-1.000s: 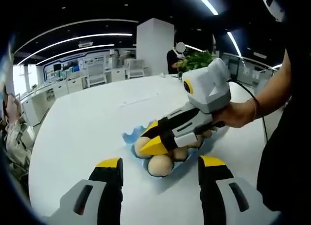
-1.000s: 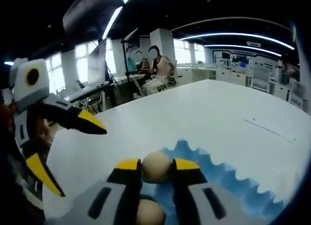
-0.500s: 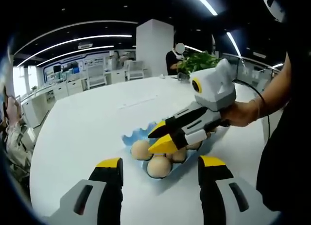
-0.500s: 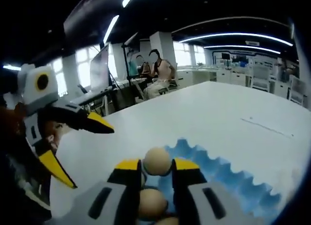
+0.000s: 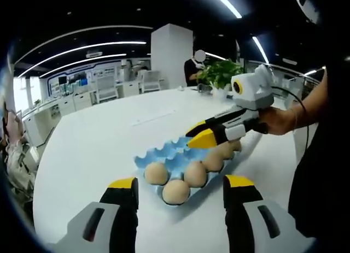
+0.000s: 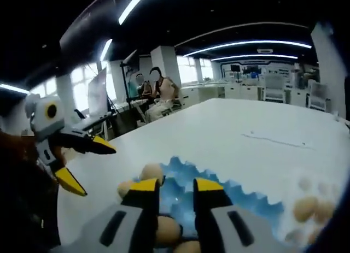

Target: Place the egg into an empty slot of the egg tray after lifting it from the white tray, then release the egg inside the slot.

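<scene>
Right gripper view: the lower right edge is blurred — several pale eggs [image 6: 306,206] lie there, their support not discernible. The near end of the blue egg tray [image 6: 229,195] is cut off behind the right gripper [image 6: 176,186], whose jaws stand narrowly apart with nothing between the tips. One egg [image 6: 152,171] sits just above the left tip, another at its left, and more show low between the jaw bodies.

Left gripper view: the egg tray [image 5: 164,153] lies at centre on the white table [image 5: 93,149]. Four eggs are clear in the near slots — one at the lower middle [image 5: 176,191], three in a row behind it; further eggs toward the right end are partly hidden by the right gripper [image 5: 203,137]. The tray's upper-left slots are empty. The right gripper enters from the right, held by a hand [image 5: 278,122], tips above the tray's far right part, touching no egg.

The left gripper [image 5: 180,183] stands wide and empty, below the tray. Bare table lies left of and beyond the tray.
</scene>
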A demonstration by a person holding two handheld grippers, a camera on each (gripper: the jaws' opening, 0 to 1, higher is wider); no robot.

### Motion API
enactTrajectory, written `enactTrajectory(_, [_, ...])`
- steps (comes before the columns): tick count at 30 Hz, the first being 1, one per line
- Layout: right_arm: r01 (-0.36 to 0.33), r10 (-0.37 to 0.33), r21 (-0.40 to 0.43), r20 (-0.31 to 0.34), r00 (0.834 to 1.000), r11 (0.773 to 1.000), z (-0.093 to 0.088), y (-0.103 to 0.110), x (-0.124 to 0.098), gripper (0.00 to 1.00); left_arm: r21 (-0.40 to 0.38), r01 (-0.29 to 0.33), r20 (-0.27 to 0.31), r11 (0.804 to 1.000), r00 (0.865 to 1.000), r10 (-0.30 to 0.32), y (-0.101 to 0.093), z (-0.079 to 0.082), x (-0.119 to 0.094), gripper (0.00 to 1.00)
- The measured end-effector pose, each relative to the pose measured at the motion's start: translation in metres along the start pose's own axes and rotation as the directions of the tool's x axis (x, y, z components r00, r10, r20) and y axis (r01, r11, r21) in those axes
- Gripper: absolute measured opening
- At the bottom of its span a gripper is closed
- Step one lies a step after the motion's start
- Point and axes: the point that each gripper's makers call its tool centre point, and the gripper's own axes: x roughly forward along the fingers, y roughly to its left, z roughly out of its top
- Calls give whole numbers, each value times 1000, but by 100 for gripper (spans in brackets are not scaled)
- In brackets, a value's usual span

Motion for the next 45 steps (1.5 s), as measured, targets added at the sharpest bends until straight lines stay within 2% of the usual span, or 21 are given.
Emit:
enactTrajectory(5, [28, -28, 8, -6, 1000, 1000, -5, -8, -11, 24, 2, 1, -2, 1000, 1000, -1, -1, -1, 0, 61])
enactTrajectory(8, [67, -67, 11, 18, 998, 998, -4, -18, -23, 23, 3, 0, 1, 1000, 1000, 0, -1, 0, -1, 62])
enactTrajectory(9, [132, -131, -23, 54, 990, 991, 0, -32, -34, 22, 1, 1, 1, 1000, 1000, -1, -1, -1, -1, 62])
enactTrajectory(10, [145, -143, -28, 56, 988, 989, 0, -35, -36, 22, 2, 1, 0, 1000, 1000, -1, -1, -1, -1, 62])
enactTrajectory(13, [222, -223, 23, 70, 972, 975, -1, -60, -58, 22, 2, 2, -2, 1000, 1000, -2, -1, -2, -1, 61])
enactTrajectory(16, [317, -317, 16, 72, 946, 948, -4, -86, -78, 22, 2, 5, -2, 1000, 1000, -5, -2, -2, 0, 61])
enactTrajectory(20, [453, -456, 58, 56, 888, 890, -16, -125, -112, 22, 4, 8, 0, 1000, 1000, -8, -3, -1, 1, 61])
enactTrajectory(22, [522, -526, 81, 39, 850, 849, -26, -144, -131, 22, 4, 6, 0, 1000, 1000, -6, -3, -1, 1, 61])
enactTrajectory(25, [557, -561, 108, 12, 828, 823, -38, -159, -144, 22, 3, 8, -2, 1000, 1000, -8, -3, -1, 1, 61])
enactTrajectory(28, [571, -574, 98, -5, 819, 815, -46, -166, -147, 22, 4, 10, -4, 1000, 1000, -10, -3, -2, 0, 61])
enactTrajectory(30, [570, -569, 97, -36, 821, 816, -54, -168, -144, 23, 4, 10, -6, 1000, 1000, -10, -3, -2, 0, 61])
enactTrajectory(35, [576, -574, 73, -45, 818, 814, -57, -170, -142, 23, 2, 7, -5, 1000, 1000, -7, -3, -1, -1, 60])
enactTrajectory(37, [572, -570, 32, -45, 820, 820, -58, -169, -141, 23, 1, 4, -5, 1000, 1000, -4, -3, -2, -1, 60])
enactTrajectory(41, [549, -558, -128, -53, 828, 826, -60, -167, -138, 25, 2, 8, -11, 1000, 1000, -8, -4, -3, -1, 60])
enactTrajectory(43, [550, -556, -95, -53, 829, 830, -60, -168, -140, 25, 0, 11, -13, 1000, 1000, -11, -5, -4, 0, 60])
enactTrajectory(45, [544, -547, -65, -80, 833, 837, -61, -167, -141, 25, 3, 12, -14, 1000, 1000, -12, -5, -4, 0, 60])
